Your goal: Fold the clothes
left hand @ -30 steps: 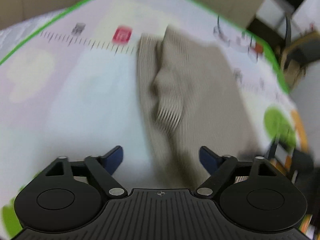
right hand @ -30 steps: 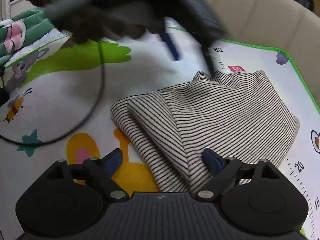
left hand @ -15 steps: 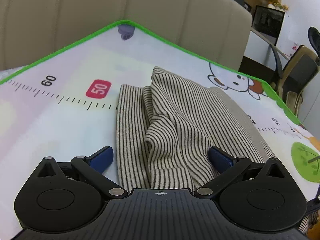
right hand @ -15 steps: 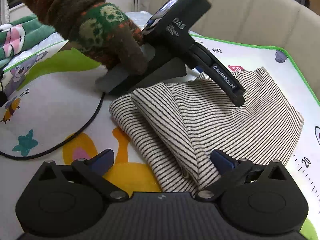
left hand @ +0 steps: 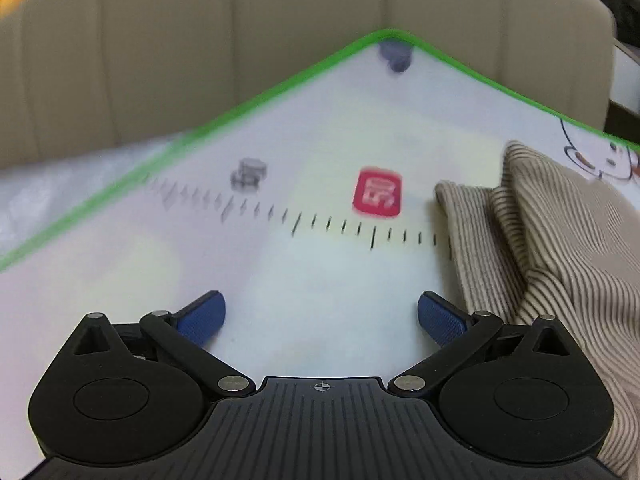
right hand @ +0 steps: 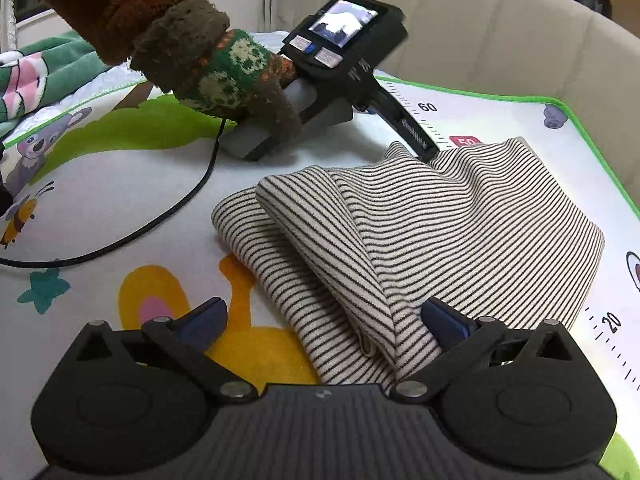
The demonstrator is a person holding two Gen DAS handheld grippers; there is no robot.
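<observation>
Right wrist view: striped garment [right hand: 440, 236] lay in folded layers on the play mat [right hand: 120, 200], near the red "50" mark [right hand: 464, 141]. Right tongs [right hand: 324, 316] gaped wide over its near corner; left tongs [left hand: 320, 312] wide, empty, beside it. Risk: pinching one layer only could drag the fold open.

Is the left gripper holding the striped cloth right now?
No. The left gripper is open over bare mat, with the striped cloth lying off to its right.
</observation>
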